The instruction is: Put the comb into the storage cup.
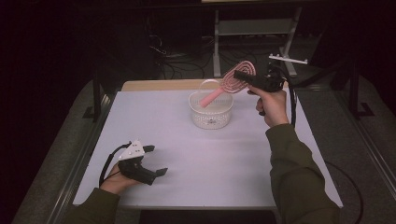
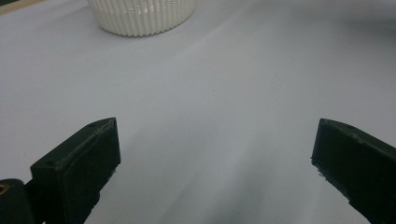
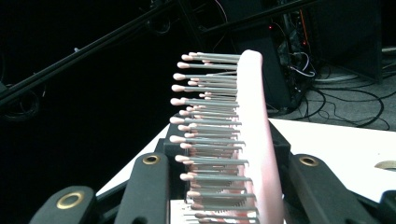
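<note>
A pink hairbrush is pinched by its head between the jaws of the right gripper and held in the air above the white ribbed basket, its handle slanting down toward the basket's opening. In the right gripper view the brush is seen edge-on, bristles pointing left, with its handle hidden below the frame. The left gripper is rested low at the near left of the white table, jaws spread wide around nothing. The basket is cut off at the top of the left gripper view.
</note>
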